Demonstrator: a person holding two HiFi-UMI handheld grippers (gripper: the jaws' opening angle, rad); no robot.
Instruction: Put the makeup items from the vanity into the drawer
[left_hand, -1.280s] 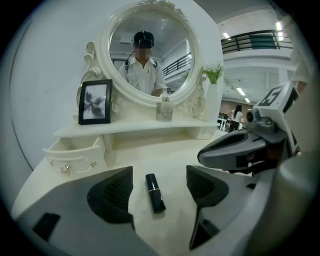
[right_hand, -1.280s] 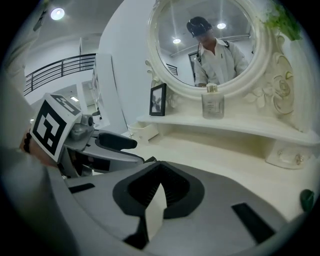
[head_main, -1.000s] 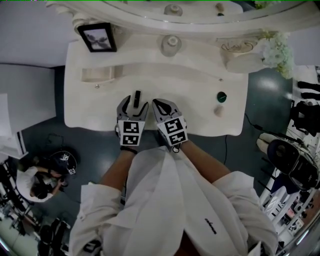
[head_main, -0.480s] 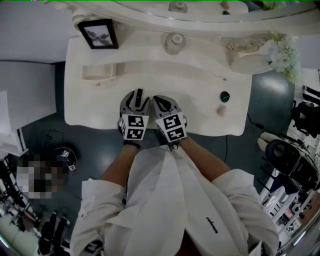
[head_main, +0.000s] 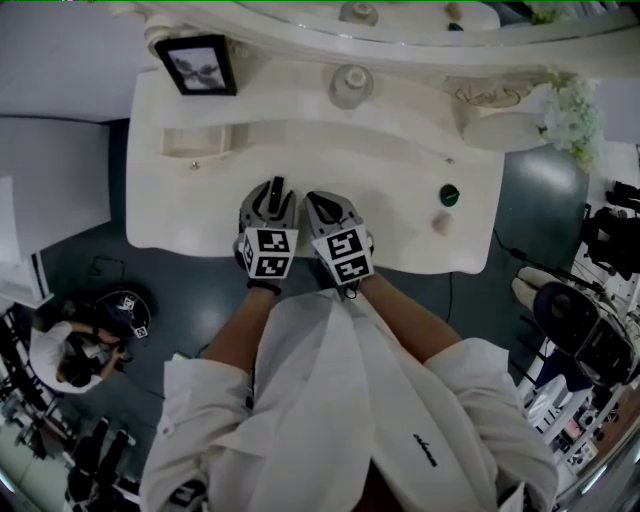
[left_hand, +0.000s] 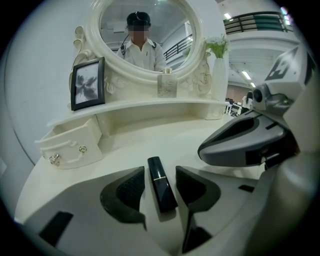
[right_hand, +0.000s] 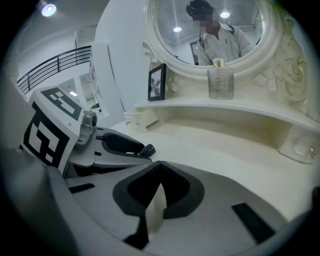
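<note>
A black lipstick tube (left_hand: 161, 184) lies flat on the white vanity top (head_main: 400, 170), near its front edge. My left gripper (left_hand: 160, 173) straddles the tube, one jaw on each side. The jaws are closing, and a narrow gap still shows between each pad and the tube. From the head view the lipstick (head_main: 275, 187) pokes out past the left gripper (head_main: 270, 206). Just to its right, my right gripper (head_main: 325, 207) is shut with nothing in it, its tips meeting (right_hand: 160, 164). A small white drawer (head_main: 200, 147) juts out at the vanity's back left (left_hand: 70, 145).
A dark green round item (head_main: 443, 194) and a small beige one (head_main: 438, 223) sit on the vanity's right side. A picture frame (head_main: 200, 65), a perfume bottle (head_main: 347, 85) and a flower vase (head_main: 560, 110) stand on the upper shelf under the mirror.
The left gripper has slid a little forward over the lipstick and its jaws have narrowed around it. The right gripper has barely moved.
</note>
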